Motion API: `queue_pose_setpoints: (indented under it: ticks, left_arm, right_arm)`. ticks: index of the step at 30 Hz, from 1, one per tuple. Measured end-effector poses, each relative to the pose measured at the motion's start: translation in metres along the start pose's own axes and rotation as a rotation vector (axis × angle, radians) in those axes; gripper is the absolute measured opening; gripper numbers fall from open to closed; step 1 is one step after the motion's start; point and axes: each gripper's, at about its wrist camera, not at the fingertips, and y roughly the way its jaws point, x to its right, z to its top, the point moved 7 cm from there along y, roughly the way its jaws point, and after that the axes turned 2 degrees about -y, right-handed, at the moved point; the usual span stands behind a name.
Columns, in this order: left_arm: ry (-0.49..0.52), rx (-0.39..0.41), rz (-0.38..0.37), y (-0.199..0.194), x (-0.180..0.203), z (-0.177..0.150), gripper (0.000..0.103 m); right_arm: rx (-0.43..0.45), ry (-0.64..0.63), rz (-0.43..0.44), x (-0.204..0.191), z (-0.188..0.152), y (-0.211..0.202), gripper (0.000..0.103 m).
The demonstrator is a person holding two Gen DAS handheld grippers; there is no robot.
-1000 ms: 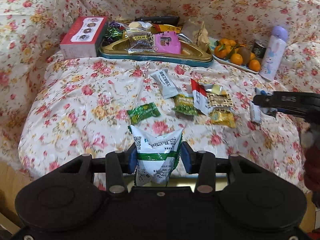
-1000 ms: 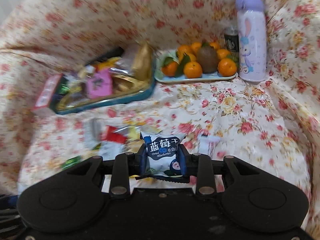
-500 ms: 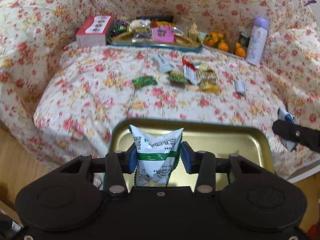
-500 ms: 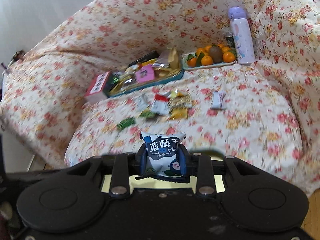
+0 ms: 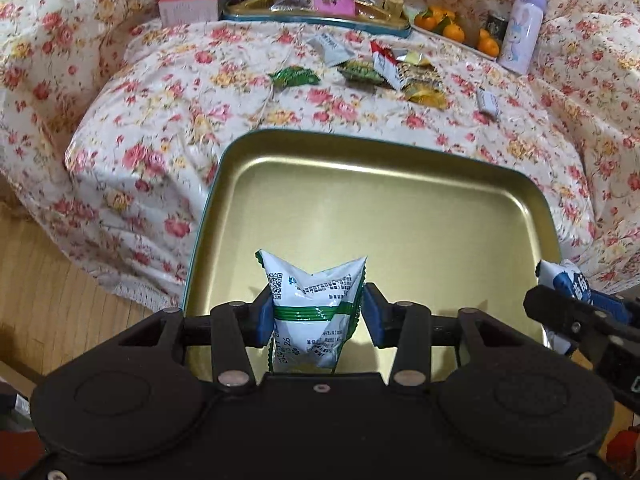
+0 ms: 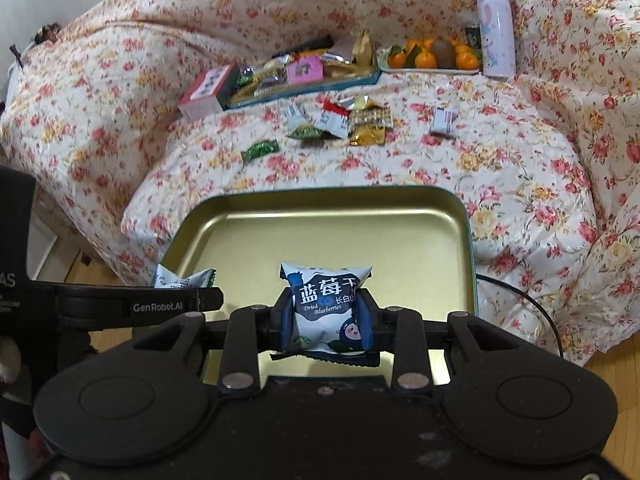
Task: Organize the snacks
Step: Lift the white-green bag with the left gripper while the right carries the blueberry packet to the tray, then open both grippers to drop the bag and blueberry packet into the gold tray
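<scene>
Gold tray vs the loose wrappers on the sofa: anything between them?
Nothing. In both wrist views only bare floral cover lies between the gold tray's far rim and the loose wrappers.

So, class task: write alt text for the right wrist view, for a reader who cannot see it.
The right gripper holds a white-and-blue dried blueberry packet above an empty gold metal tray with a teal rim. At left, the left gripper holds a white-and-green snack packet. Behind, loose wrapped snacks lie on a floral-covered sofa.
</scene>
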Motion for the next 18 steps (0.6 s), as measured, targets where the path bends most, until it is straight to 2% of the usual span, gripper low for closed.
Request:
queue_pose_setpoints:
  ticks: [7,18]
  left_arm:
    - [0.024,0.024,0.074,0.000,0.000,-0.001,0.055]
    - [0.043,0.021,0.104,0.001,0.000,-0.001,0.058]
  right_arm:
    - [-0.030,0.012,-0.023,0.005,-0.003,0.008,0.034]
    - [-0.076,-0.006,-0.024,0.006,-0.008,0.014,0.036]
